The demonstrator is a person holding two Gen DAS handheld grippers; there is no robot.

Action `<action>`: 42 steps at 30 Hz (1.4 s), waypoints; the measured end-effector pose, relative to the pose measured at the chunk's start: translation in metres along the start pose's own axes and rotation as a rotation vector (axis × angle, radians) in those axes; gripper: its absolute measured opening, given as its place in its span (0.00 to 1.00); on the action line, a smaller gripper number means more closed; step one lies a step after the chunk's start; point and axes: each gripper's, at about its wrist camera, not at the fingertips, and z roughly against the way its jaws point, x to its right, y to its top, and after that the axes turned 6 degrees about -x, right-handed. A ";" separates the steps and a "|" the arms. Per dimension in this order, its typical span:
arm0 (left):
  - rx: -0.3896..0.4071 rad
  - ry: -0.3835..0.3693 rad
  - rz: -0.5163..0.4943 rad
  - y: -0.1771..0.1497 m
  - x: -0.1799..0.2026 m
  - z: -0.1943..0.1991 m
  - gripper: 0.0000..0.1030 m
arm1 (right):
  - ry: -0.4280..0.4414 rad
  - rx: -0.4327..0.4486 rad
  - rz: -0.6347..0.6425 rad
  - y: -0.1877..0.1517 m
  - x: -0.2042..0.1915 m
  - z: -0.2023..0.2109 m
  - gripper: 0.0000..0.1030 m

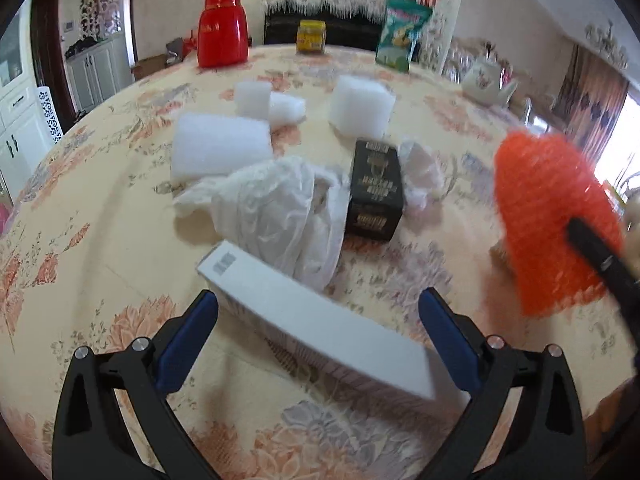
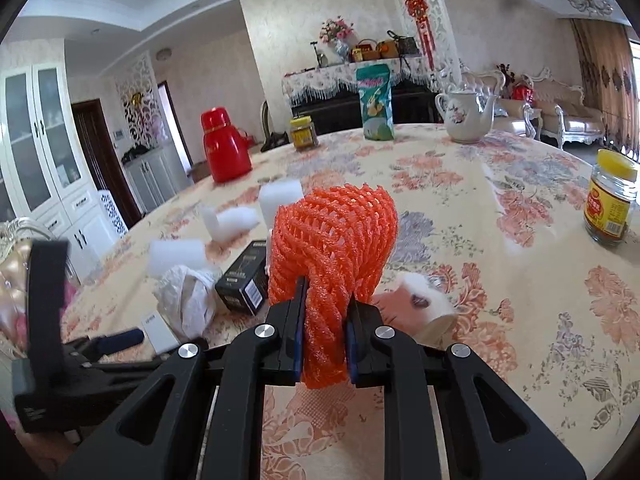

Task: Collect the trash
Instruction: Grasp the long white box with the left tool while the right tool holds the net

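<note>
Jaws of your left gripper (image 1: pixel 318 338) stand spread around the white box (image 1: pixel 316 322), not pressing it; wrapper, foam and black box lie beyond on the worktop (image 1: pixel 100 240), uncollected. Your right gripper (image 2: pixel 323 346) jaws are clenched on the orange net (image 2: pixel 332 240), raised, tilted slightly downward.

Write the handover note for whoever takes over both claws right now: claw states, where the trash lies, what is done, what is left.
Right claw: shut on the orange net, lifted off the table.
Left claw: open, straddling the white box, pads not pressing it.
On the table: plastic bag, black box, foam blocks, paper roll.
Done: net picked up.
Left: bin the net, grip the white box, gather the rest. No bin in view.
</note>
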 end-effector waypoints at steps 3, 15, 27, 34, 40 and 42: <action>-0.032 0.017 -0.056 -0.007 -0.003 0.002 0.81 | -0.002 0.013 -0.013 0.001 0.004 0.004 0.17; -0.036 -0.120 -0.173 -0.039 -0.014 0.025 0.27 | 0.019 0.027 0.053 -0.003 -0.011 0.005 0.17; 0.124 -0.149 -0.162 -0.042 -0.033 0.056 0.26 | 0.056 0.019 0.083 -0.012 -0.021 0.003 0.17; 0.191 -0.160 -0.168 -0.041 -0.046 0.075 0.26 | 0.029 -0.002 0.143 -0.017 -0.050 0.006 0.17; 0.263 -0.175 -0.148 -0.043 -0.067 0.097 0.26 | 0.000 -0.003 0.212 -0.019 -0.086 0.026 0.17; 0.275 -0.180 -0.145 -0.044 -0.073 0.101 0.26 | 0.000 0.003 0.226 -0.022 -0.098 0.032 0.17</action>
